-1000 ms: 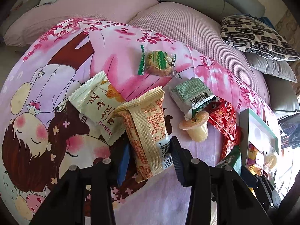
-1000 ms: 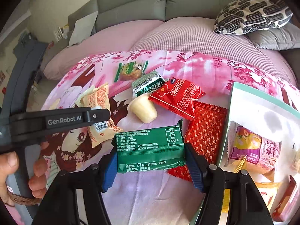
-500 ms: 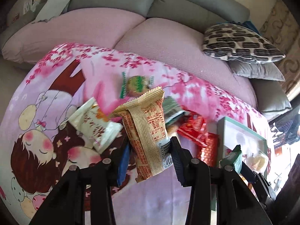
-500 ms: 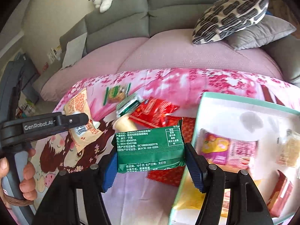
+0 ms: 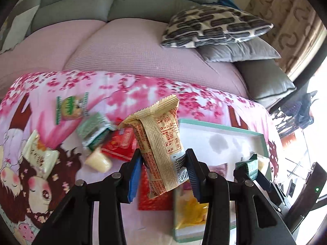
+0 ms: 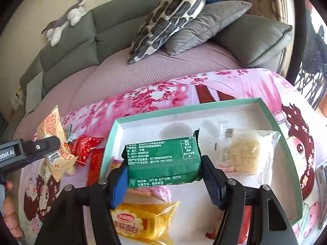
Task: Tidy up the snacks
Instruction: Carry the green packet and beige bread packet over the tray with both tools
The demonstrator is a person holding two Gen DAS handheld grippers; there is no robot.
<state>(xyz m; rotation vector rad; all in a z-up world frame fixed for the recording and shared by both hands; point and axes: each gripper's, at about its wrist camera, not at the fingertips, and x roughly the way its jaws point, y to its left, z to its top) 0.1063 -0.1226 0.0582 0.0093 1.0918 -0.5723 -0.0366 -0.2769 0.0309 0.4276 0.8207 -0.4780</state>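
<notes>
My left gripper (image 5: 162, 173) is shut on a tan snack packet (image 5: 161, 143) with red print, held upright above the blanket near the left edge of the white tray (image 5: 216, 125) with a teal rim. My right gripper (image 6: 164, 175) is shut on a green snack packet (image 6: 163, 161), held flat over the tray (image 6: 184, 107). In the tray lie a clear-wrapped pale cake (image 6: 243, 153) and a yellow bread packet (image 6: 143, 222). The left gripper with its tan packet (image 6: 53, 143) shows at the left of the right wrist view.
Loose snacks lie on the pink cartoon blanket (image 5: 132, 87): a green-edged cookie packet (image 5: 71, 107), a green-white packet (image 5: 94, 130), red packets (image 5: 120, 145), a jelly cup (image 5: 98, 161) and a cream packet (image 5: 38, 155). Patterned and grey cushions (image 5: 214, 28) and a sofa back stand behind.
Both grippers have lifted and swung right with their packets. The green packet went from over the blanket to over the tray; the tan packet rose off the pile and neared the tray's edge.
</notes>
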